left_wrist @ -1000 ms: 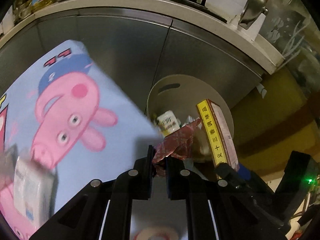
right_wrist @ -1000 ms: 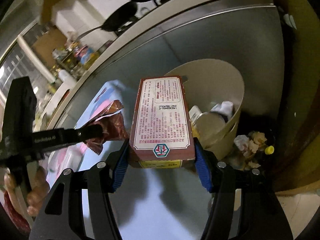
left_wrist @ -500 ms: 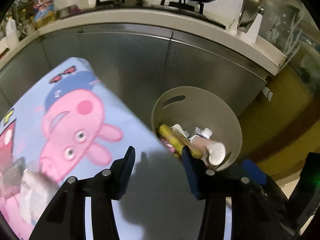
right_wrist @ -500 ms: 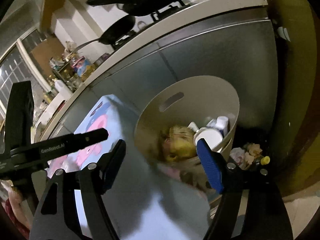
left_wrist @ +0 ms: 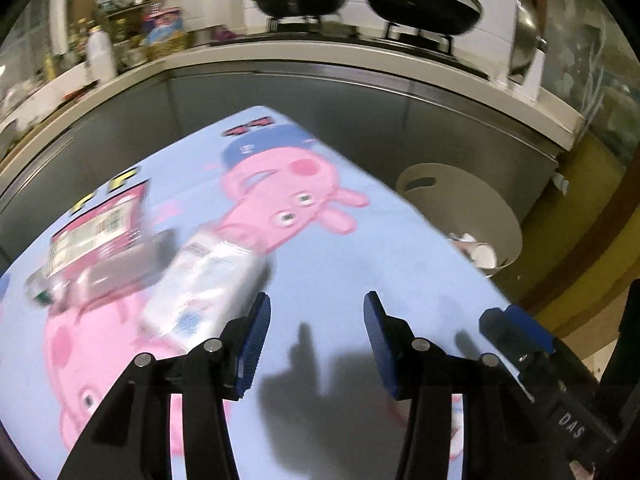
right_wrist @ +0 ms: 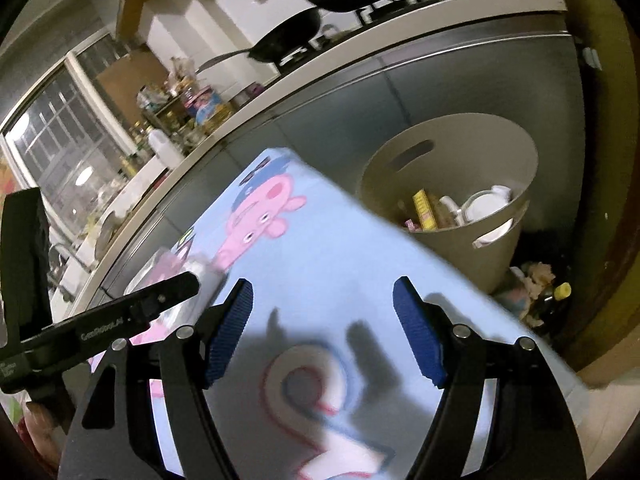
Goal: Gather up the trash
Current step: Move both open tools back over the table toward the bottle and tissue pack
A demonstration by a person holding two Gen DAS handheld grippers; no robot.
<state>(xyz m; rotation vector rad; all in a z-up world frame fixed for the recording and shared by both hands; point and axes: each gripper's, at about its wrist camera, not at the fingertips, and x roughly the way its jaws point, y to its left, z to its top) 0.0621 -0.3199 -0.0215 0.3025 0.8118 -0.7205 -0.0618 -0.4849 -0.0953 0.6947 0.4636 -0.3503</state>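
Both held pieces now lie in the bin (right_wrist: 448,216). Left gripper (left_wrist: 316,336) and right gripper (right_wrist: 322,328) released, empty. Remaining trash: white packet (left_wrist: 204,276) and pink box (left_wrist: 100,232), on the table (left_wrist: 400,240) left of the bin.

place: home kitchen, likely | cues: pans (left_wrist: 302,0) on stove; cluttered counter (right_wrist: 180,120); steel cabinet fronts (left_wrist: 360,120)

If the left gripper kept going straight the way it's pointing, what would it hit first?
Probably the light blue cartoon-pig tablecloth: the open, empty left gripper tilts down at bare cloth. The blurred white plastic packet lies left of that line, though depth is uncertain.
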